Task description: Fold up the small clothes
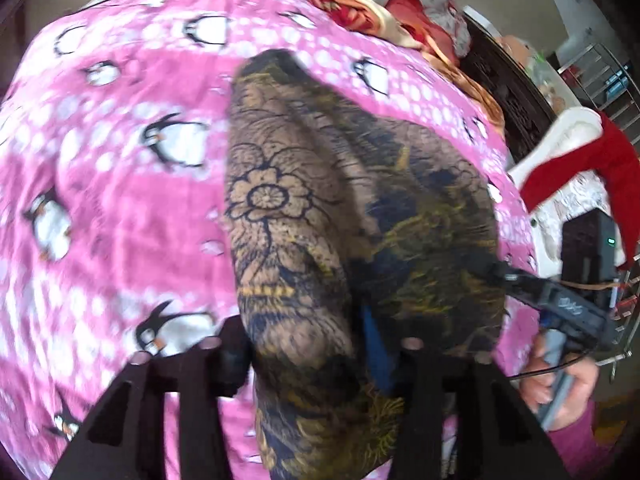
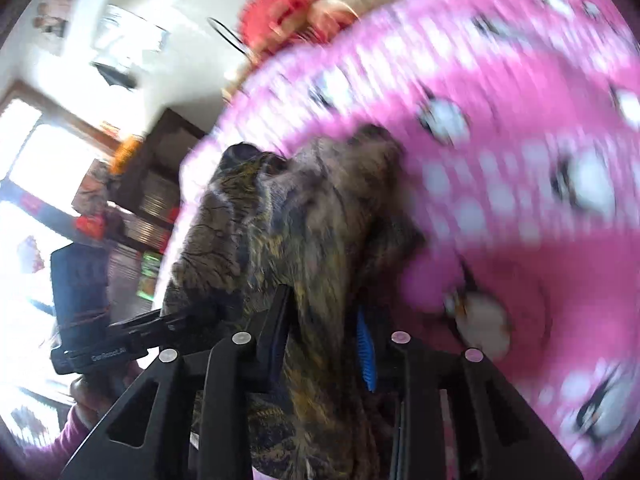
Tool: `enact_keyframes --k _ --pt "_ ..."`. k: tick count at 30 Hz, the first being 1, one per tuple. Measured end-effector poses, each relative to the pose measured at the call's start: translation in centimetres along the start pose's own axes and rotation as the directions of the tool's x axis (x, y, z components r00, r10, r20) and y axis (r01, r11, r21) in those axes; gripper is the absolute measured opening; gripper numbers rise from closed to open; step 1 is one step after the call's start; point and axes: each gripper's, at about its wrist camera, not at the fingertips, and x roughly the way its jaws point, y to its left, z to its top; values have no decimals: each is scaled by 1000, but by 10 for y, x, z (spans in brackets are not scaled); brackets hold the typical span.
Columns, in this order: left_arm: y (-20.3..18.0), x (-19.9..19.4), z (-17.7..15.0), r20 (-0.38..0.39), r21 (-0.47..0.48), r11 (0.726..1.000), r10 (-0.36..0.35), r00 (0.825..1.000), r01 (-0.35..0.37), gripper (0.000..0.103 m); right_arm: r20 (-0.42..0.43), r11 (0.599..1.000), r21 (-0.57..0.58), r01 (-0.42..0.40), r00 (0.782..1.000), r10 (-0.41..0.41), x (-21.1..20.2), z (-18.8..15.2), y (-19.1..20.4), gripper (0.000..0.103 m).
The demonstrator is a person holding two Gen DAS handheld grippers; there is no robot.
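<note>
You are holding a brown and dark-blue floral garment (image 1: pixel 320 216) between both tools, and it is hanging and bunching above a pink penguin-print blanket (image 1: pixel 120 208). In the left wrist view, your left gripper (image 1: pixel 308 356) is standing partly closed with the cloth running straight down between its two black fingers; the fabric is filling the gap and a blue pad is showing against its right side, so the gripper is pinching the garment. The other tool is reaching in from the right of that view, gripped by your hand (image 1: pixel 560 384) in a purple sleeve, and its tip is buried in the garment's right edge. In the right wrist view, your right gripper (image 2: pixel 324 344) is likewise narrowed onto a thick fold of the same garment, blue pads pressing on either side of it, with the cloth rising up and away from the fingers toward the blanket. The left tool is appearing at lower left there, biting the garment's far edge. Both views are blurring.
</note>
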Motion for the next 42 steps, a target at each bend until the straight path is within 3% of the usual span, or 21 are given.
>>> enact_keyframes --k 4,5,8,12,14,17,19,22,30,35,42 --pt "-4 -18 -1 86 29 998 55 995 -58 83 79 998 -28 59 995 -57 -38 6 3 30" --pt "-6 -25 -1 125 44 996 74 989 -80 85 109 996 -48 70 992 -64 -48 9 7 30" --pt "-13 -30 -1 193 63 988 124 973 -138 86 132 991 -120 54 990 -38 -56 22 30 30" --pt "-19 -19 -3 195 73 977 183 964 -200 86 91 982 -184 42 996 -26 -19 35 56 30" --pt "-21 -12 -7 188 79 975 190 964 -208 86 94 968 -224 113 991 -93 3 40 61 30" --pt "-19 -3 -10 171 78 971 210 963 -225 86 99 938 -192 288 957 -273 33 51 44 29" --pt "-20 5 -10 149 82 969 221 964 -235 86 71 948 -127 291 956 -284 43 52 25 22" --pt "-21 7 -12 165 100 961 240 957 -258 86 83 967 -93 236 970 -229 31 46 17 20" --pt "-28 -2 -19 198 89 949 279 940 -301 86 134 932 -266 245 967 -216 -21 -5 64 24" --pt "-32 -15 -28 221 81 943 300 928 -324 86 123 888 -305 343 939 -321 -2 -31 56 24" --pt "-35 -38 -37 254 58 940 313 915 -337 86 173 861 -329 388 921 -349 -16 -45 69 25"
